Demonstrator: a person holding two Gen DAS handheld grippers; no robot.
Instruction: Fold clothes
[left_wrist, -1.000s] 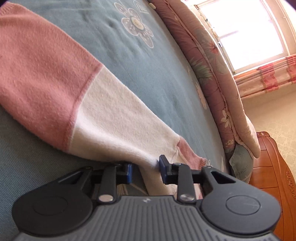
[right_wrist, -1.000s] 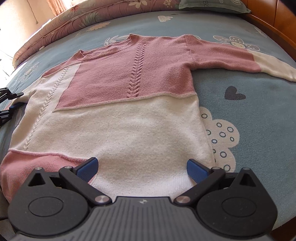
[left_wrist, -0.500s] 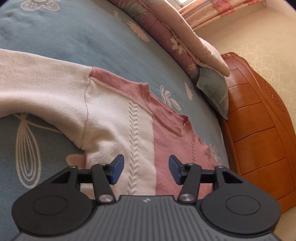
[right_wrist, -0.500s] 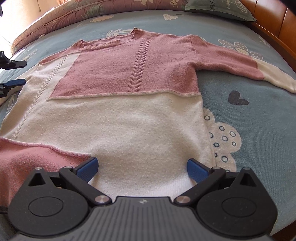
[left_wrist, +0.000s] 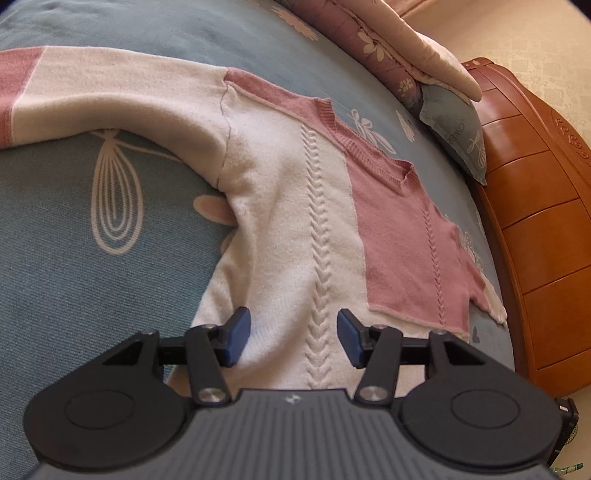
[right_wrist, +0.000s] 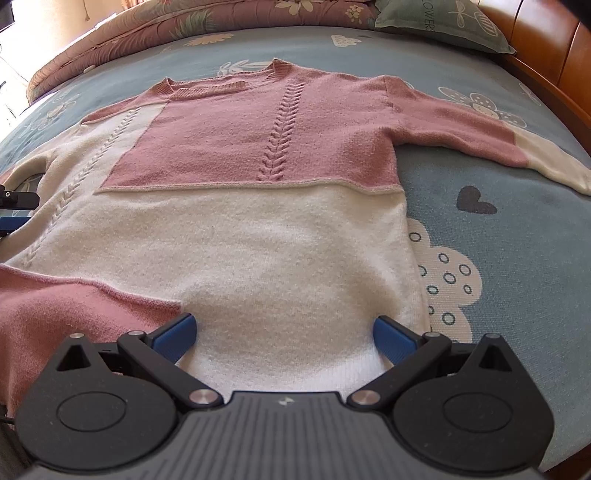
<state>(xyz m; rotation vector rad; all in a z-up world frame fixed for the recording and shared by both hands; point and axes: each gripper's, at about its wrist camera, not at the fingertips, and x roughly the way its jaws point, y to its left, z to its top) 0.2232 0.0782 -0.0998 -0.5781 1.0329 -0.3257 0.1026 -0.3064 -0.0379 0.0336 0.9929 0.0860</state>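
Note:
A pink and cream knitted sweater (right_wrist: 258, 221) lies flat, front up, on the blue bedsheet (right_wrist: 517, 258). My right gripper (right_wrist: 284, 338) hovers over its cream hem, jaws open wide with nothing between them. My left gripper (left_wrist: 291, 341) stands open over the cream side panel of the sweater (left_wrist: 295, 206), just below the armpit, and its pads press on nothing. The near sleeve (left_wrist: 110, 99) stretches out to the left on the sheet, and the other sleeve (right_wrist: 480, 136) lies spread to the right. The left gripper's fingertips (right_wrist: 14, 210) peek in at the right wrist view's left edge.
A rolled floral quilt (left_wrist: 388, 44) and a grey-green pillow (left_wrist: 454, 125) lie along the head of the bed. The wooden headboard (left_wrist: 535, 221) rises behind them. The patterned sheet (left_wrist: 74, 258) spreads around the sweater.
My left gripper let go of the sleeve cuff, opened and swung across to the sweater's side by the armpit. The right gripper has stayed over the hem.

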